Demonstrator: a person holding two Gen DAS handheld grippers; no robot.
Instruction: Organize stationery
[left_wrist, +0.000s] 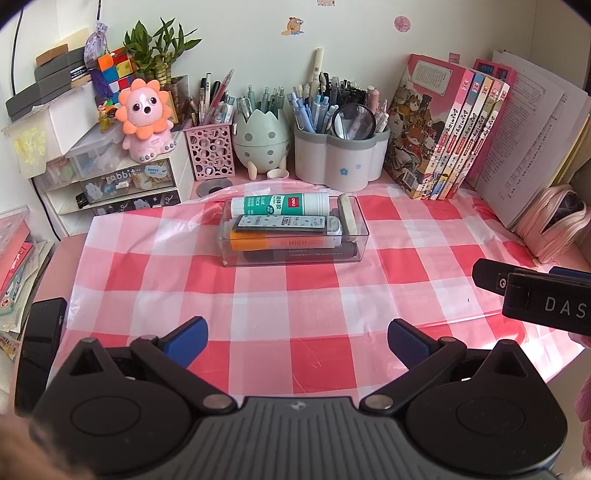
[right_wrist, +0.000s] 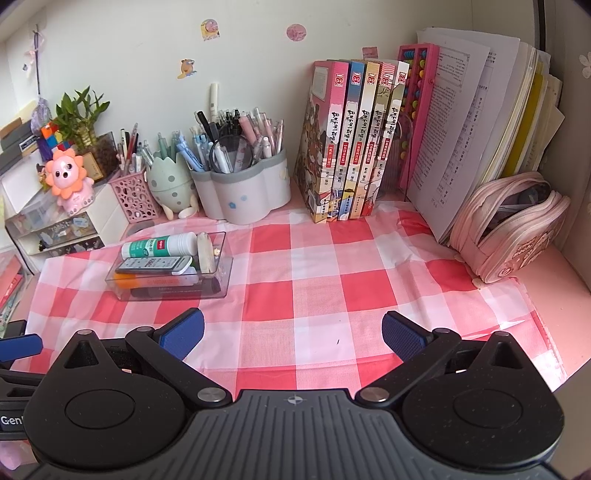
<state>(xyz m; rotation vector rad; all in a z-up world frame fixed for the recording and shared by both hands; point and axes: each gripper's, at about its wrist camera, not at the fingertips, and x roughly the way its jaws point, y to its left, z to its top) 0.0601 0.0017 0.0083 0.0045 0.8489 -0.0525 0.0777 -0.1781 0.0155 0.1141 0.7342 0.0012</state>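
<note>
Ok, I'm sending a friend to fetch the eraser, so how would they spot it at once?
On the pink-and-white checked tablecloth sits a clear plastic rectangular tray of stationery. The worn white block eraser stands on edge at the tray's right end, crosswise to the green-and-white glue stick and the pens, which all lie lengthwise.

This is a child's study desk at home. Ahead of the claw a pink checked cloth (left_wrist: 295, 295) covers the desktop. Beyond it, against the stickered wall, stand crowded pen holders (left_wrist: 340, 155), an egg-shaped pen pot (left_wrist: 262, 144) and a pink lion toy (left_wrist: 144, 122). Ahead to the right lean picture books (right_wrist: 354, 147), an abacus (right_wrist: 417, 110), loose papers and a pink pencil case (right_wrist: 517, 229); to the left sit small drawers (left_wrist: 125, 184).
</note>
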